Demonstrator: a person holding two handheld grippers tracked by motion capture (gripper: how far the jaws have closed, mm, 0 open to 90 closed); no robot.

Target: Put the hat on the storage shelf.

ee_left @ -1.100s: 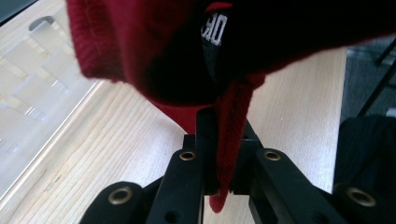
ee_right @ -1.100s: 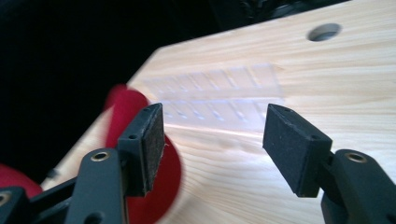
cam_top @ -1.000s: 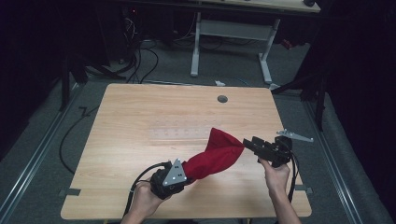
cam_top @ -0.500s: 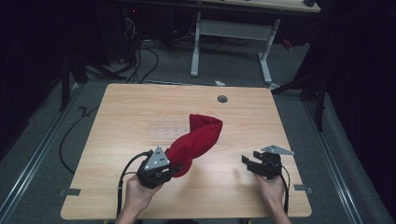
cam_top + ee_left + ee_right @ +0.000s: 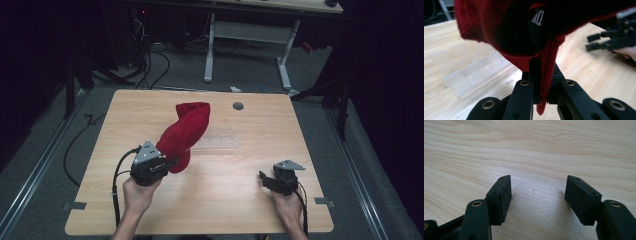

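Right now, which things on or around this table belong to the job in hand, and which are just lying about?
In the job:
red knit hat, clamped in the left gripper
right gripper, open, holding nothing
table

Lying about:
grey round cap in the table top
white desk frame behind
cables on the floor

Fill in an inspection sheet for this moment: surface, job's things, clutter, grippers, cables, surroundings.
Surface: light wooden table with a round grey grommet; a pale rectangular patch mid-table.
Job's things: red knit cloth, lifted, hanging from one edge.
Clutter: nothing seen.
Grippers: left gripper shut on the cloth's edge; right gripper open, empty, low over the wood.
Cables: a black cable trails from the left gripper; more lie on the floor behind.
Surroundings: dark room, grey floor, white-legged desk behind.
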